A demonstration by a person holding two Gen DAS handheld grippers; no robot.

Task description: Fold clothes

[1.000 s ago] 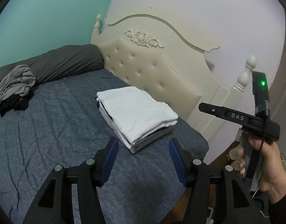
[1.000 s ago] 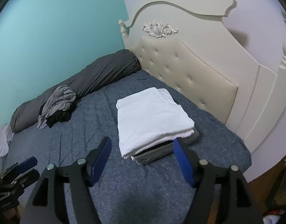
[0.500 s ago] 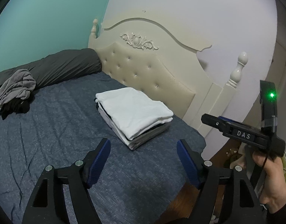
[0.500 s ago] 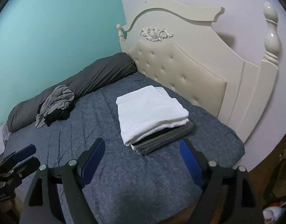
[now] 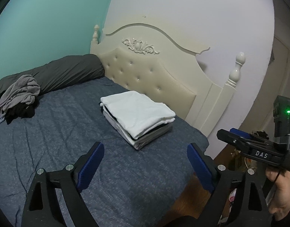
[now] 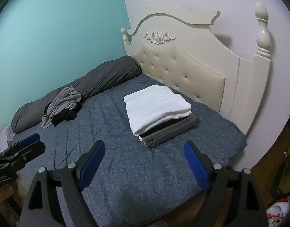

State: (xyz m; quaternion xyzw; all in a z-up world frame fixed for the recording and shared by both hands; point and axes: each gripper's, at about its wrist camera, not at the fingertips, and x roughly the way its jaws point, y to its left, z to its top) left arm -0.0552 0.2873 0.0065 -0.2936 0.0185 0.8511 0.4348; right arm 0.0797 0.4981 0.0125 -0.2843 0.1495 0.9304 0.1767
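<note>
Done so far: a neat stack of folded clothes (image 5: 138,118), white cotton pieces on top with a black layer and grey layers beneath, lies on the dark blue mottled bed cover (image 5: 55,132), close to the cream tufted headboard (image 5: 150,79).
Where the stack sits: ahead of both hand-held grippers and apart from them; in the left wrist view it lies just beyond the gap between the blue pads, in the right wrist view (image 6: 160,113) slightly right of centre ahead of the pads.
Left to do: a crumpled grey garment with something dark under it (image 5: 18,98) lies unfolded far ahead and to the left of the hand-held grippers, against the long dark grey rolled duvet (image 5: 65,73). A pale cloth (image 6: 4,135) shows at the far left edge of the right wrist view; whether it belongs to the job I cannot tell.
Left hand-held gripper (image 5: 145,164): jaws opening, already wide, with nothing between them but bed cover.
Right hand-held gripper (image 6: 144,162): jaws spread wide, nothing held; the person's hand (image 5: 281,191) grips its handle.
Progress, as I judge it: most of the pile is finished and the top white piece looks set down; at least the grey heap remains.
Next step, likely: reach across the bed to the crumpled heap, pull one garment free and spread it flat.
Risk: the dark piece may drag along with the grey one.
</note>
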